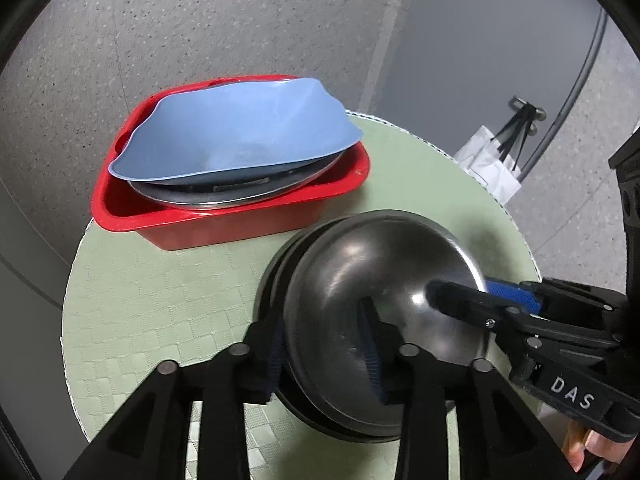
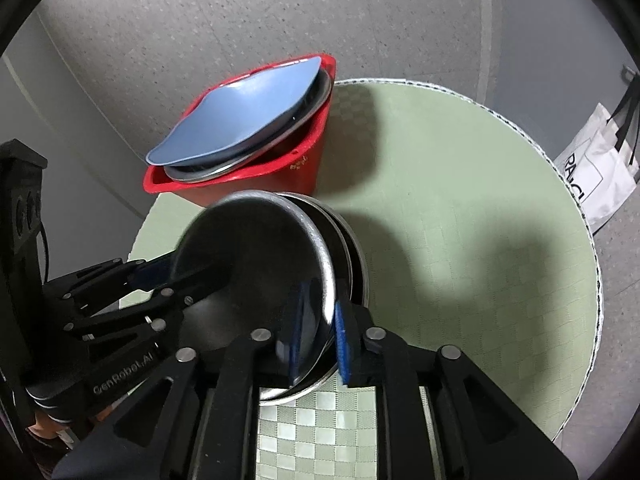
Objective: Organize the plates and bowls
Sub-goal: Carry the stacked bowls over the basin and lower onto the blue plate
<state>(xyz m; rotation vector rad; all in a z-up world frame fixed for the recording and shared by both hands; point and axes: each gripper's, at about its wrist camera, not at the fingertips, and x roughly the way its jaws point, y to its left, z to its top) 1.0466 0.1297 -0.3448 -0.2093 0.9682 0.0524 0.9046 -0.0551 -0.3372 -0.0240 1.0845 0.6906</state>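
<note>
A stack of dark metal bowls (image 1: pixel 360 280) sits on the round green table (image 1: pixel 160 300). My left gripper (image 1: pixel 324 364) is shut on the near rim of the top bowl (image 2: pixel 256 264). My right gripper (image 2: pixel 316 340) is shut on the opposite rim of the same bowl, which looks tilted and slightly lifted off the stack. In the left wrist view the right gripper (image 1: pixel 472 300) reaches in from the right. A red bin (image 1: pixel 224 220) at the table's far left holds metal plates (image 1: pixel 240 196) with a blue plate (image 1: pixel 240 136) on top.
The table edge (image 2: pixel 592 280) curves round on the right, with a white paper bag (image 2: pixel 596 176) on the floor beyond it. The grey speckled floor (image 1: pixel 200 20) surrounds the table. A grey pipe (image 1: pixel 576 80) stands at the right.
</note>
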